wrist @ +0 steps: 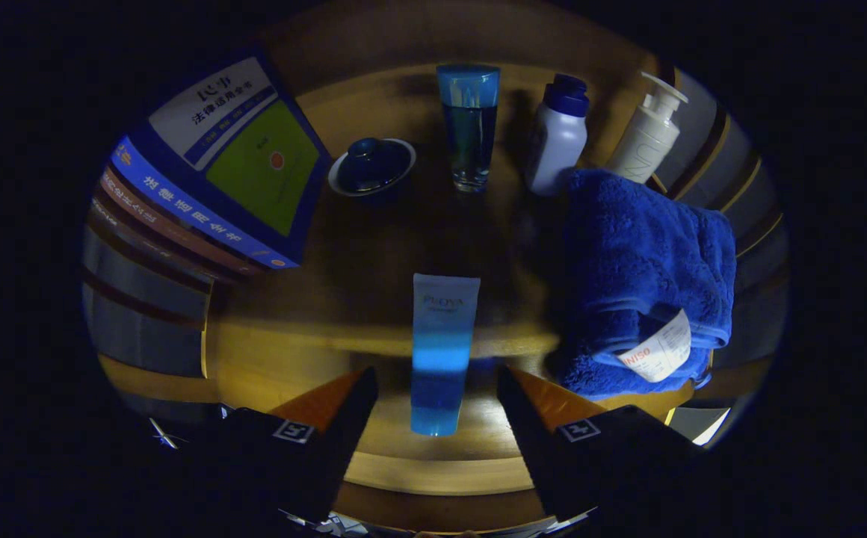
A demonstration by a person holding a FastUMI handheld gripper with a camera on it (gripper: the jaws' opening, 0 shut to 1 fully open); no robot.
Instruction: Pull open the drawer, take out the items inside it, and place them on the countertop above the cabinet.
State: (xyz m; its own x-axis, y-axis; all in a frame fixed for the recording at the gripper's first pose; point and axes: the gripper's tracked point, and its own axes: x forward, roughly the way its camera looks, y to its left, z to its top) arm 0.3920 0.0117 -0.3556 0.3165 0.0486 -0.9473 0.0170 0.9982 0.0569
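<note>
The gripper (437, 388) looks down on a wooden bench (374, 254), its fingers (344, 407) spread wide with a clear gap between them. A blue and white tube (441, 351) lies lengthwise in that gap, its cap end nearest the gripper and its flat end reaching out past the fingertips; neither finger touches it, and space shows on both sides. Whether the tube rests on the bench or hangs above it cannot be told. Just right of the tube sits a folded blue towel (643, 276) with a white tag. Beyond the fingers, along the far side of the bench, stand a small dark lidded bowl (371, 166), a tall blue bottle (469, 127), a white bottle with a dark cap (557, 134) and a white pump bottle (649, 133). A stack of books (217, 164) lies to the left.
</note>
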